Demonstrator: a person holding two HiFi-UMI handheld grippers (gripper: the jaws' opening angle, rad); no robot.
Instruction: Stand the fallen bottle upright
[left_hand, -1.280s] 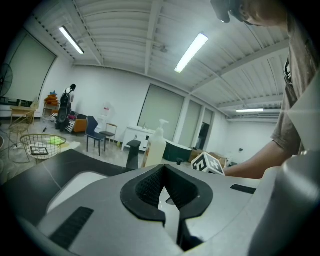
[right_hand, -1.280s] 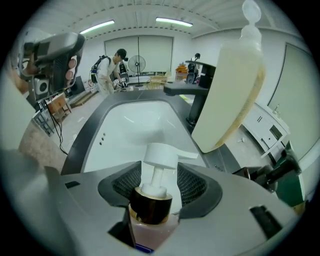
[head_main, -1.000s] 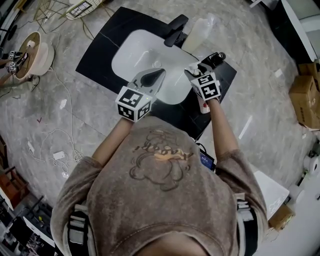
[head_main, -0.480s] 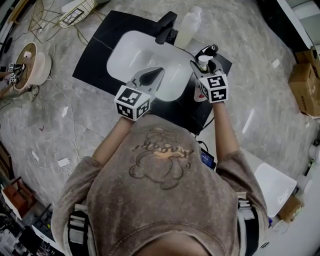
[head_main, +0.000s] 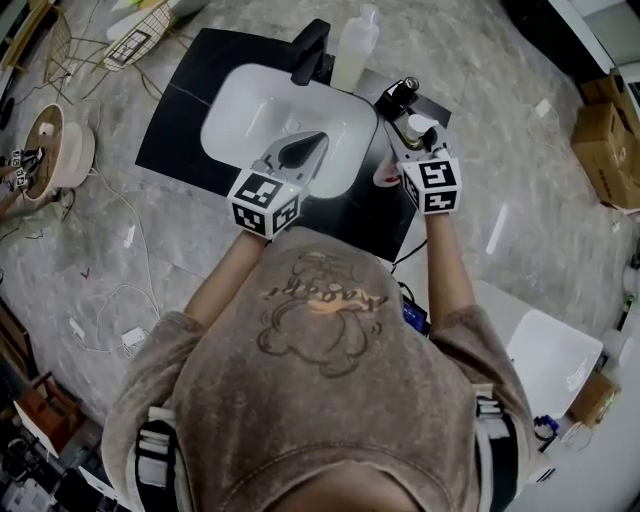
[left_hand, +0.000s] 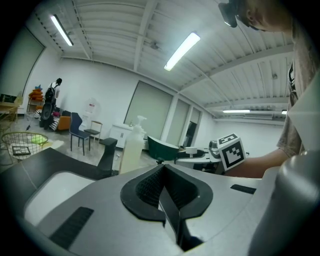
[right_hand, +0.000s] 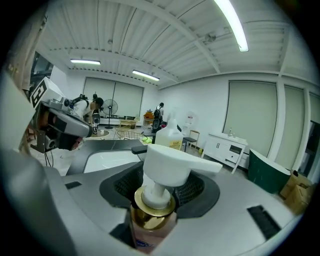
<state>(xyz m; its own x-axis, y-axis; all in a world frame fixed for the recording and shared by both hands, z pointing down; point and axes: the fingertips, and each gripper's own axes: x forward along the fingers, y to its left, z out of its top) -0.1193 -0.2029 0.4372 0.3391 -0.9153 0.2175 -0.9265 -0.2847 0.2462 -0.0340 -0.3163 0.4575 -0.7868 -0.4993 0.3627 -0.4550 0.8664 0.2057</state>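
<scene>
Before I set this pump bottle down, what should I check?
1. Grip: the right gripper has its jaws closing, with the pump bottle between them: ok.
2. Orientation: pump head up: ok.
3. Base touching the counter: cannot tell.
4. Landing spot: bare black counter to the right of the sink: ok.
5. Left gripper: shut, empty, at the sink's front edge and apart from the bottle: ok.
6. Soap bottle and faucet: behind the sink, out of the way: ok.
</scene>
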